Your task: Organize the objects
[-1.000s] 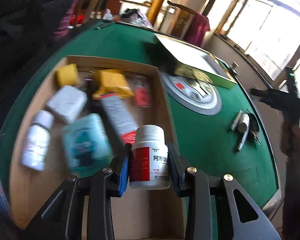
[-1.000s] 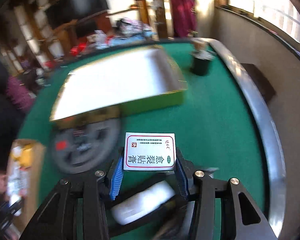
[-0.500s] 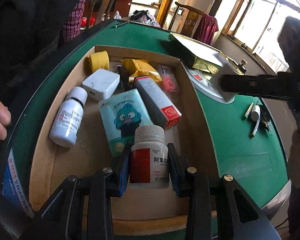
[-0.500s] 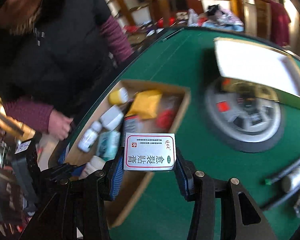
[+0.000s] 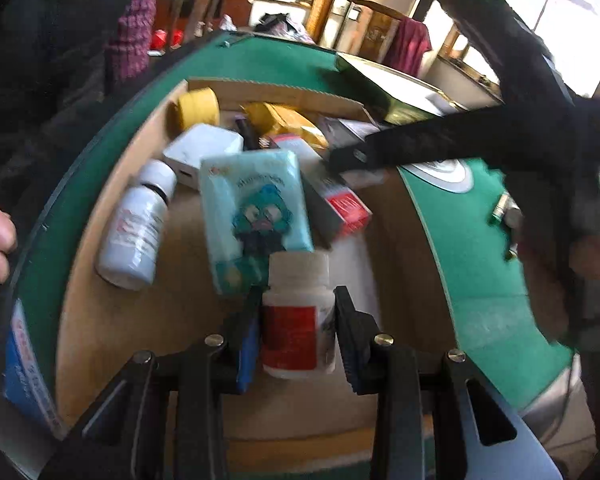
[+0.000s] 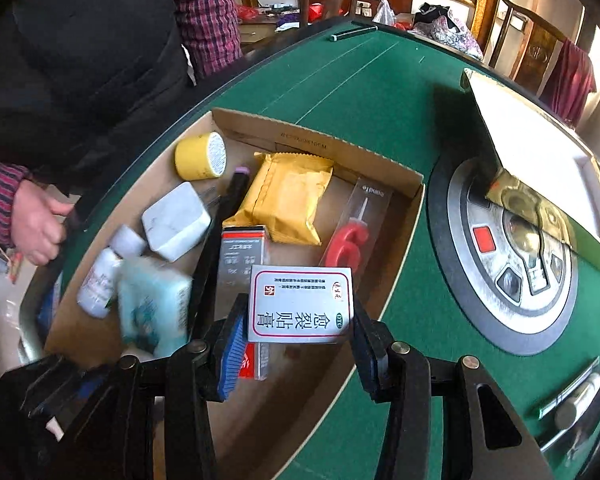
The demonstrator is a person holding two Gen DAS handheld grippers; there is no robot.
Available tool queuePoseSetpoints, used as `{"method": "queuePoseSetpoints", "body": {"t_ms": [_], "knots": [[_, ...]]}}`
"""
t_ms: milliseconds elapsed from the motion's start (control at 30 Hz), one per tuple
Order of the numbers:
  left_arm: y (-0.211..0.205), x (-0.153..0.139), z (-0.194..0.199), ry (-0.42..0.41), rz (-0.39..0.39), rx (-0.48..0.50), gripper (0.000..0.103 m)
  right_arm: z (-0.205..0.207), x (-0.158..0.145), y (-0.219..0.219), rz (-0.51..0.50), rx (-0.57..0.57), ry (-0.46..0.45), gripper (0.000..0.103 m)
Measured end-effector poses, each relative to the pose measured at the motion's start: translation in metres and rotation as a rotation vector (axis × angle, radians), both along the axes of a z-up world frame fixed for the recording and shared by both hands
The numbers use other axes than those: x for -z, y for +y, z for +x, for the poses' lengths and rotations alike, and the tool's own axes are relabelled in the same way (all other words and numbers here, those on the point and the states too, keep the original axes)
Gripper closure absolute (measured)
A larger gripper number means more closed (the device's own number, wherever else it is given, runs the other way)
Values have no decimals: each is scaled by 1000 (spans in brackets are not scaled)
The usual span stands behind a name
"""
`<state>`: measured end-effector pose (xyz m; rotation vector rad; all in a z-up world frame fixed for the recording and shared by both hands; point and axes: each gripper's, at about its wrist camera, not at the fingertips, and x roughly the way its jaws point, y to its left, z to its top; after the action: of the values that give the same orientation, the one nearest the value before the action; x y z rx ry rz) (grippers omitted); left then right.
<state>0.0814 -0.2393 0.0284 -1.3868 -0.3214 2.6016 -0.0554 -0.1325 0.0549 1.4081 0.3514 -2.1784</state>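
The left fingers (image 5: 296, 332) are closed on a white pill bottle (image 5: 298, 314) with a red label, holding it upright by its body over the near part of the cardboard box (image 5: 100, 360). The right fingers (image 6: 298, 338) grip a flat white ointment box (image 6: 302, 306) with a red border and printed characters, clamped at its two side edges above the box's near right side.

Inside the cardboard box, in the left wrist view, a teal tissue pack (image 5: 256, 216) with a cartoon face lies just beyond the held bottle. To its left lies a second white bottle (image 5: 134, 228) on its side, and farther back a white block (image 5: 204, 152) and a yellow tape roll (image 5: 196, 108). A grey and red carton (image 5: 340, 204) lies right of the tissue pack. The right wrist view adds a yellow packet (image 6: 288, 200) and a red number-six candle (image 6: 348, 244) in clear packaging toward the box's far side.

The box sits on the green desk (image 6: 360, 92), beside a round grey control panel (image 6: 512, 264). A person's hand (image 6: 36, 224) rests at the desk's edge.
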Motion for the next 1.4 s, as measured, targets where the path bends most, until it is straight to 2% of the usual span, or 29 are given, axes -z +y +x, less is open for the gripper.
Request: {"method": "queuePoseSetpoints", "body": {"t_ms": [200,333,667,767,833,967,1033,1067,1133,1233,1300,1400], "knots": [[13,4,7,-10,19,59,69,-4,1,-15,22,-25,4,50],[9,6,4,-11,44,43,70,2,2,-21,24,-52,1,50],[-13,7,0,-1,34,-25,69,12,3,-11,23,-28,-43,50],[-23,7,-1,-2,56,-55,57,17,3,-10,27,-27,-46,50],[-27,7,-2,-3,49,-72,45,21,3,-9,32,-26,-48,50],[-28,-1,4,15,37,-108,34,30,1,-8,68,-23,-34,48],[-30,-6,6,32,40,-125,27,32,2,-6,69,-23,-43,41],[-30,-10,8,47,39,-133,26,34,3,-5,60,-24,-54,39],[-32,-15,8,61,36,-142,22,37,4,-2,44,-26,-80,30],[-36,-18,10,67,50,-153,21,41,3,3,16,-23,-87,28],[-36,-20,11,71,55,-158,20,45,-2,6,9,-15,-69,26],[-36,-27,15,94,49,-163,19,56,-15,11,19,1,11,23]]}}
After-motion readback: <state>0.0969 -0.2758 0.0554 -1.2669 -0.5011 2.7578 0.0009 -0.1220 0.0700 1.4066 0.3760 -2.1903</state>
